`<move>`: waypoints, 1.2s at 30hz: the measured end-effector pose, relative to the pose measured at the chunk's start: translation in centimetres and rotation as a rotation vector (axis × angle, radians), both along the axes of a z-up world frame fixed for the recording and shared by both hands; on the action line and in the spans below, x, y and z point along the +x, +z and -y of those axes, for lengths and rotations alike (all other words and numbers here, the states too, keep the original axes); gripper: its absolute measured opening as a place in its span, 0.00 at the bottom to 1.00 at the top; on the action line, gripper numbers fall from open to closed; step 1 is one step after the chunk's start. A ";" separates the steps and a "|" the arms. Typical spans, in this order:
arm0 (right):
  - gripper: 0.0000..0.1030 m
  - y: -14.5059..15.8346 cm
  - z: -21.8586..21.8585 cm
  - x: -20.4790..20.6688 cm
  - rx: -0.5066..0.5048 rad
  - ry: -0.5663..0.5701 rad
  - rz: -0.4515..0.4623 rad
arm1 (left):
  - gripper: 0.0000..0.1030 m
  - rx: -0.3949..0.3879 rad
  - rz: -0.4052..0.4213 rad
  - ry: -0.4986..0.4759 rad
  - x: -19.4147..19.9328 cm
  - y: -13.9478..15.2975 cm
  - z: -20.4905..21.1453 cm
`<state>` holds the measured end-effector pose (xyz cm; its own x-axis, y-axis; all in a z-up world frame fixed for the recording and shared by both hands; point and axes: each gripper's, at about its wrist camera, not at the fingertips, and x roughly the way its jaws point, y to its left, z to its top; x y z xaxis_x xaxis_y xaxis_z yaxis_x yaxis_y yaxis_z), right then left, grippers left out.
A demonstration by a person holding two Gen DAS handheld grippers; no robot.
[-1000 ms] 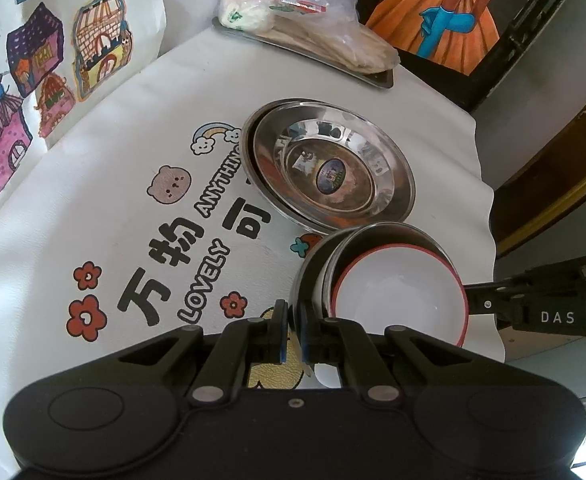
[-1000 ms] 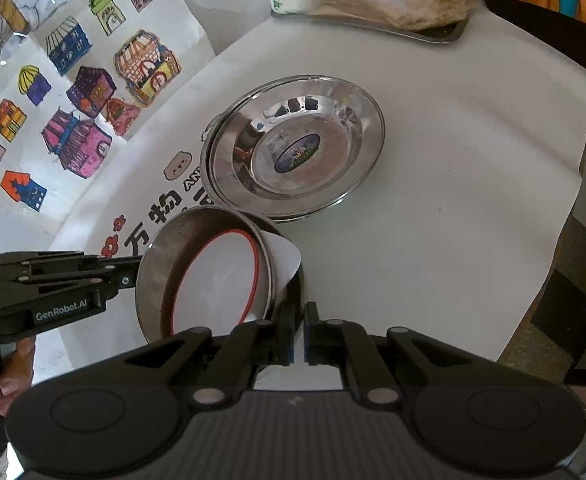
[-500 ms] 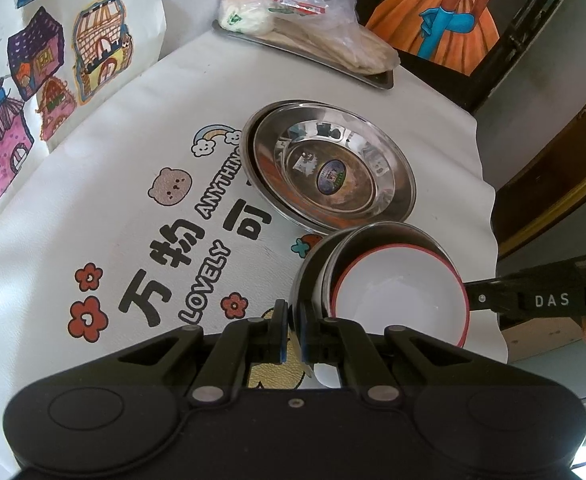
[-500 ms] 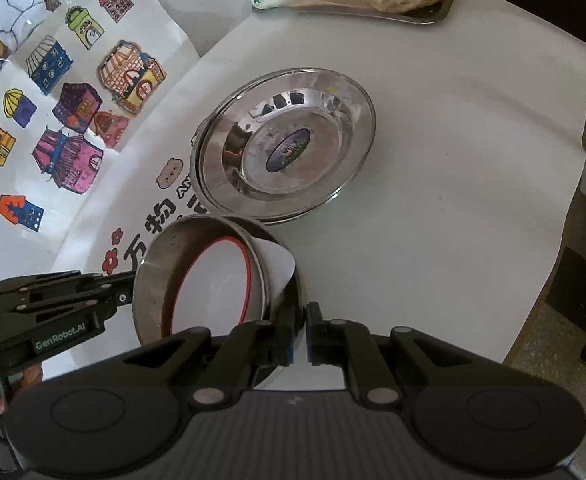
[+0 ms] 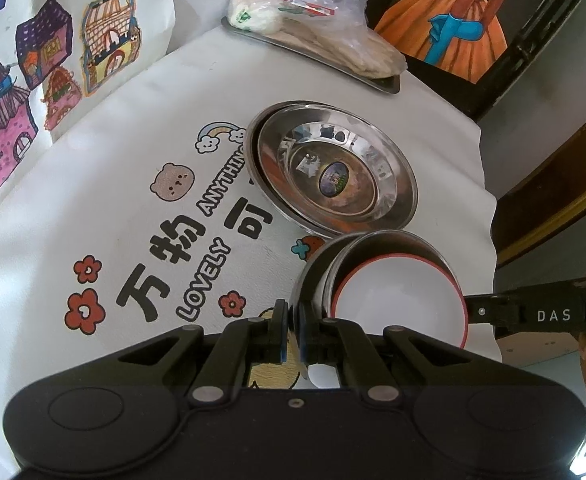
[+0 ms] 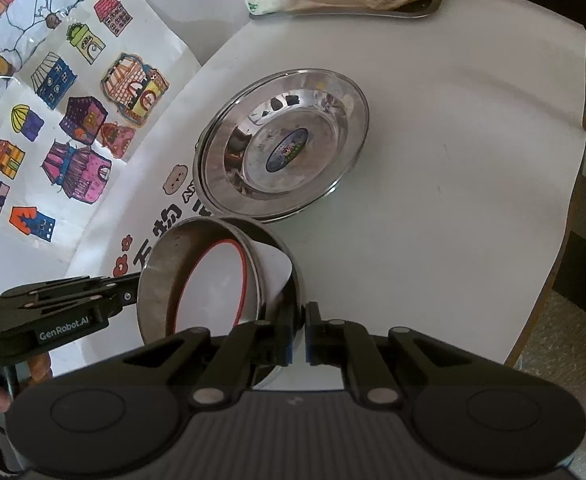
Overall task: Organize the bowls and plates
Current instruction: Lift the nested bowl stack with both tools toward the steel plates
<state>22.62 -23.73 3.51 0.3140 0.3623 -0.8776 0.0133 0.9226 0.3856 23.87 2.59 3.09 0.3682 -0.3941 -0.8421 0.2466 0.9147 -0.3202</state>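
Both tools are matte black plastic. The left gripper fills the lower frame with linkage arms, silver screws and blue-edged jaws; its side reads "GenRobot.AI". The right gripper matches, marked "DAS" in white.

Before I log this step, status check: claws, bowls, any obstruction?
Left claw and right claw shut on steel bowl rim, opposite sides. White bowl nested inside. Stacked steel plates just beyond; nothing between.

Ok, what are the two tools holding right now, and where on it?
Both hold the steel bowl with the white red-rimmed bowl nested inside. The left tool pinches one side of its rim, the right tool the opposite side.
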 end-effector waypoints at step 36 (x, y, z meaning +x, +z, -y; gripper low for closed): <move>0.09 0.2 2.5 -0.1 0.033 -0.071 -0.002 | 0.04 -0.027 -0.006 -0.023 0.3 -0.4 1.7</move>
